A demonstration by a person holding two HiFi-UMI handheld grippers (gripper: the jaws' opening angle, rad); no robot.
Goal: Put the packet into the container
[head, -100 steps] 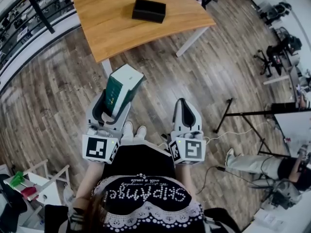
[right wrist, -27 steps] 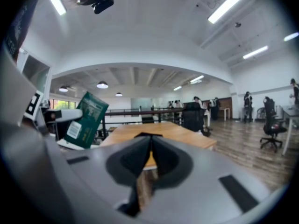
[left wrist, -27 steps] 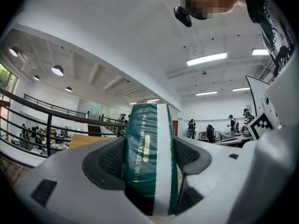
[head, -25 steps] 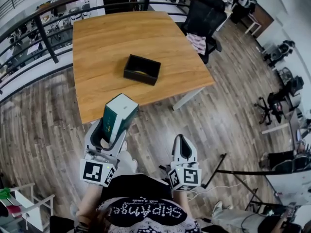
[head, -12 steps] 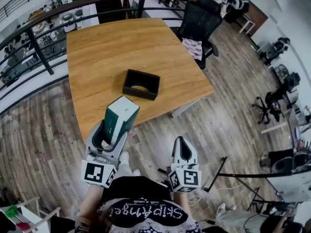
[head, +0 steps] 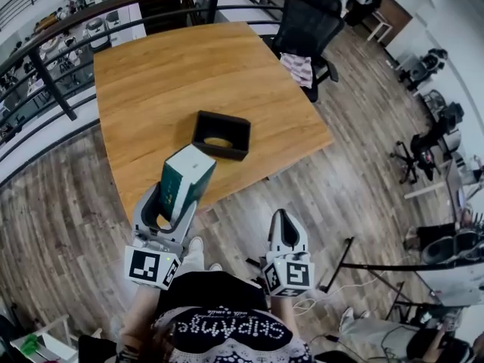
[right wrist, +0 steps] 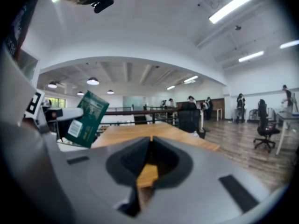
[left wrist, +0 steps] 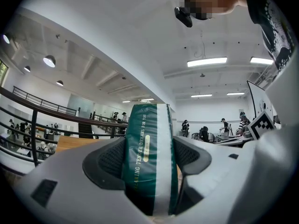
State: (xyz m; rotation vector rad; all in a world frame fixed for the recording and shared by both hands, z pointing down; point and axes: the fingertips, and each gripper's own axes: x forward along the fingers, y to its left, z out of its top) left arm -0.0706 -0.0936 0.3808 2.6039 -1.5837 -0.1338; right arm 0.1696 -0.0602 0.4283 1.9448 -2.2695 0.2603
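Observation:
A green and white packet [head: 184,183] stands upright between the jaws of my left gripper [head: 168,200], which is shut on it. In the left gripper view the packet [left wrist: 148,157] fills the gap between the two pads. The black open container [head: 221,134] sits on the wooden table [head: 166,74], ahead of and slightly right of the packet. My right gripper [head: 285,231] hangs over the floor with its jaws shut and nothing in them. From the right gripper view the packet [right wrist: 86,118] shows at the left.
The table's near edge lies just beyond the left gripper. A black office chair [head: 310,29] with cloth on its seat stands at the table's far right corner. A dark railing [head: 53,32] runs behind the table. Tripod legs [head: 344,259] stand on the floor at right.
Over four seconds the table and container have come nearer and lower in view. The packet stays gripped in the left gripper; in the last half second the packet sits closer to the table edge.

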